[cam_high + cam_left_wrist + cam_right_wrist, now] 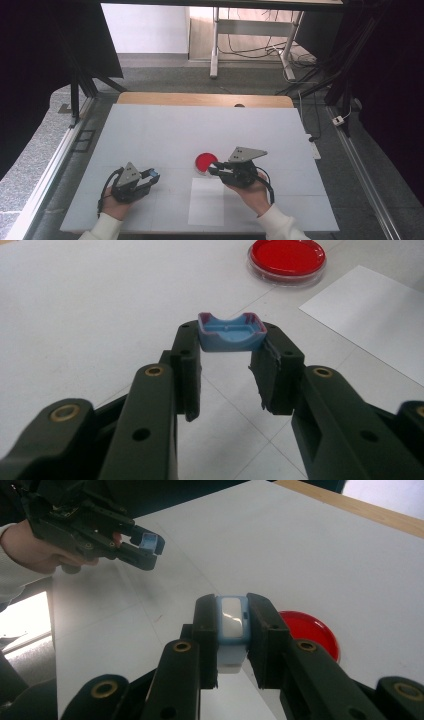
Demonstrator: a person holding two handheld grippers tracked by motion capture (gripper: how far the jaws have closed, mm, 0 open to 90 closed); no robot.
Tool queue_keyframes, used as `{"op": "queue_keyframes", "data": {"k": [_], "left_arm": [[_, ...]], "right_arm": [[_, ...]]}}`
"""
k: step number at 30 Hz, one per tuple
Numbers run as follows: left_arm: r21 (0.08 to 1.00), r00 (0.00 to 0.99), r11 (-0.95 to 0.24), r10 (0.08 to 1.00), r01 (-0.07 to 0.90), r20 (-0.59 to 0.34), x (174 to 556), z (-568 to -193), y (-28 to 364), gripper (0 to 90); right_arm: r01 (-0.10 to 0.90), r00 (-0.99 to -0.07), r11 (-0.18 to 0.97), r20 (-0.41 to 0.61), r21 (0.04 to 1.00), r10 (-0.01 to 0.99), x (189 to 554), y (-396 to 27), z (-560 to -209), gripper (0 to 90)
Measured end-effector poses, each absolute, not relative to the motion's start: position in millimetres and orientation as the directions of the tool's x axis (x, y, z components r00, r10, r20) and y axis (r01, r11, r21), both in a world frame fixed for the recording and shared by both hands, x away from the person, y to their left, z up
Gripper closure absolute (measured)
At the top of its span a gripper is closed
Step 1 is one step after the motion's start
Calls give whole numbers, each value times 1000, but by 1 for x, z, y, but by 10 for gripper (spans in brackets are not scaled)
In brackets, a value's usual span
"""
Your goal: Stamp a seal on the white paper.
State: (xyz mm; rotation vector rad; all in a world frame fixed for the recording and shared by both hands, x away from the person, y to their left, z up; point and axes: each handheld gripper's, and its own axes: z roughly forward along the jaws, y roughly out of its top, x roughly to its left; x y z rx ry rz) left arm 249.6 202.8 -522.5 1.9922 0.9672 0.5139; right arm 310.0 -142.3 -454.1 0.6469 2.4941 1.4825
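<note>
My left gripper (231,342) is shut on a small blue tray-shaped piece (230,331) with a purple rim, pinched at the jaw tips. In the high view this gripper (150,176) rests at the table's front left with the blue piece (154,175) at its tip. My right gripper (233,606) is shut on a light blue block with a white face (232,620). From above, the right gripper (214,169) sits just at the near edge of a round red dish (204,161). The dish (315,630) lies behind the right jaw. The left gripper (142,547) hovers at upper left there.
A white sheet of paper (206,201) lies flat near the front edge, between the two hands. The white tabletop (200,130) stretches back to a wooden strip (200,99). Dark frames and cables stand beyond the table.
</note>
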Motion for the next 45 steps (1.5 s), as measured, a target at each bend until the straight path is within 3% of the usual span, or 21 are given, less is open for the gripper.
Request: {"op": "queue_keyframes", "data": {"k": [45], "left_arm": [[827, 619, -344, 785, 445, -7, 250, -523, 203, 646]], "right_arm": [[253, -927, 575, 25, 778, 374, 284, -128, -492, 751]]}}
